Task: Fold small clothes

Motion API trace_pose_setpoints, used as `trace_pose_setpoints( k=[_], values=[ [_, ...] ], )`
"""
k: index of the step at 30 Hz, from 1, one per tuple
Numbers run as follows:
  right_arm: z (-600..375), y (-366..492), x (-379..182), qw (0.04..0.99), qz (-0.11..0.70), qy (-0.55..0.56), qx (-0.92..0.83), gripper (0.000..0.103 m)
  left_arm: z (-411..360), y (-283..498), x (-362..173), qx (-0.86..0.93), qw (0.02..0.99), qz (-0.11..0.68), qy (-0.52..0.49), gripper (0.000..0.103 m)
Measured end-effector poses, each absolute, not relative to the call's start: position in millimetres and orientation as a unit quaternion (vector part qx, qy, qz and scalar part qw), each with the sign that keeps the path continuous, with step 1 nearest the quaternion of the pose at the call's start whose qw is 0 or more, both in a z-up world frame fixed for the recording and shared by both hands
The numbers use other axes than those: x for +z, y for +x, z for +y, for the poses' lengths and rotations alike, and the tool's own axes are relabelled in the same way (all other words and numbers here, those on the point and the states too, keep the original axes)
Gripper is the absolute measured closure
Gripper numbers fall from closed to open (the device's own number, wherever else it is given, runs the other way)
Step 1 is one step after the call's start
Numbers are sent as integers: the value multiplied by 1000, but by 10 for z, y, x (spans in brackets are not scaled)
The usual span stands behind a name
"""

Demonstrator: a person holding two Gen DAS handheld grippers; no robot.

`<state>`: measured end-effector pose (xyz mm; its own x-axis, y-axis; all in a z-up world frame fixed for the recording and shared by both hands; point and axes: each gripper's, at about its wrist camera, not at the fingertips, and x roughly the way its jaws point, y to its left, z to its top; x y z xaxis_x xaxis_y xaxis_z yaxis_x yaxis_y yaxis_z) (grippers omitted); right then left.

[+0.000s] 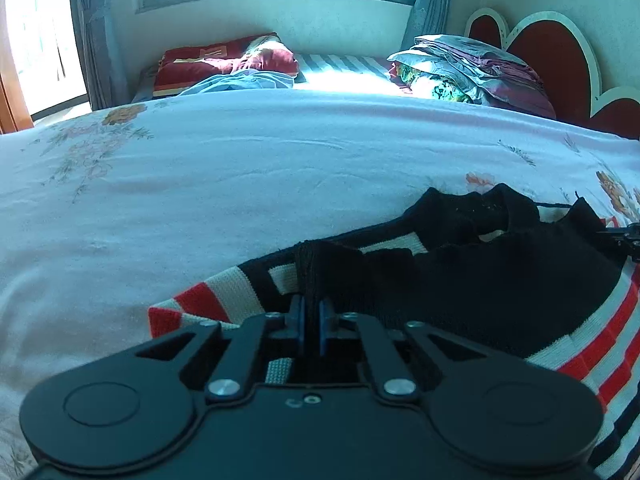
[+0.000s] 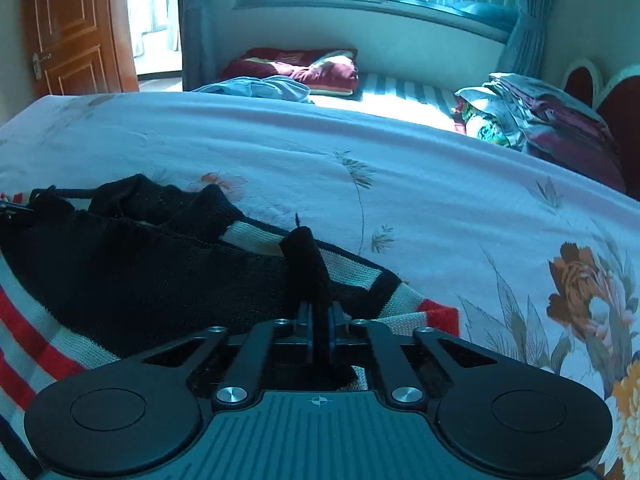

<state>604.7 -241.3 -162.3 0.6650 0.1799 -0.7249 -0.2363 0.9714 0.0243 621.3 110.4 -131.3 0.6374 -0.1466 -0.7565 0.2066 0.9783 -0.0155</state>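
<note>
A small black knit sweater [image 1: 500, 280] with red, white and dark stripes lies on the floral bedsheet [image 1: 240, 184]. My left gripper [image 1: 312, 312] is shut on a black ribbed edge of the sweater at its left side. In the right wrist view the same sweater [image 2: 140, 276] spreads to the left. My right gripper [image 2: 319, 320] is shut on a black ribbed edge that stands up between its jaws. The tip of the other gripper shows at the right edge of the left wrist view [image 1: 628, 236].
The pale sheet [image 2: 440, 208] stretches ahead. At the far side lie a dark red pillow [image 1: 224, 64], a light blue garment [image 1: 244, 82] and a pile of folded bedding [image 1: 472, 68]. A red heart-shaped headboard [image 1: 560, 52] stands at right, a wooden door [image 2: 76, 28] at left.
</note>
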Motion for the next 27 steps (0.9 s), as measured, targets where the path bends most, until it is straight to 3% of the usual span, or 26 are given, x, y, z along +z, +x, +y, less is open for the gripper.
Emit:
trace_pose_setpoints(
  k=[13,19,27],
  values=[
    [-2691,5896,-1489,940,334,-5,68,100,1207,6112,-1095,-71,929,361,25,99],
    [-2760,6006,-1661,924,378,25,58,100,1197,6218,-1262,-55,921,384,15,99],
    [-2707,5998,-1681,927,373,2,46,99,1202,6241,-1364,-46,920,388,19,98]
  ],
)
